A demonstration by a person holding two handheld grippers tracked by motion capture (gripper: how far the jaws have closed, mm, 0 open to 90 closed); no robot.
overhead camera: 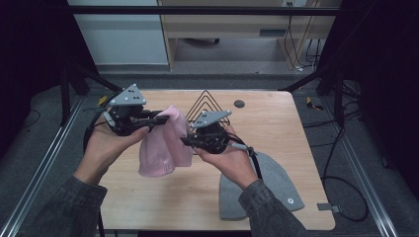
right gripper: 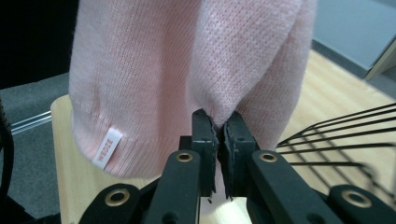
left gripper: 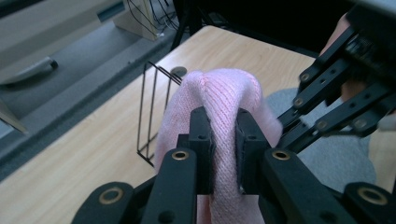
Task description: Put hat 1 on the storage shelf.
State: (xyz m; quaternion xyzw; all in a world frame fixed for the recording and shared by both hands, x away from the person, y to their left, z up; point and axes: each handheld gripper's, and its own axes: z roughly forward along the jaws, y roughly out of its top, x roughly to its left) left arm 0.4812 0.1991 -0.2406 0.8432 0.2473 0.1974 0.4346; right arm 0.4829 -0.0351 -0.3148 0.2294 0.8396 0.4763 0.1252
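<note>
Left gripper (overhead camera: 157, 120): clamped on a thick fold of the pink beanie (overhead camera: 163, 143), lifted clear of the table (overhead camera: 148, 195), likely to hold it spread.
Right gripper (overhead camera: 187, 141): pinched tight on the knit's other side.
Wire rack (overhead camera: 205, 103): just behind, could snag.
Grey beanie (overhead camera: 276, 185): flat, right, apart.

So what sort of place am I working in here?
Probably a lab or recording workspace, not a home: a bare wooden table inside dark framing, loose cables on the grey floor behind, and plain office cabinets.
</note>
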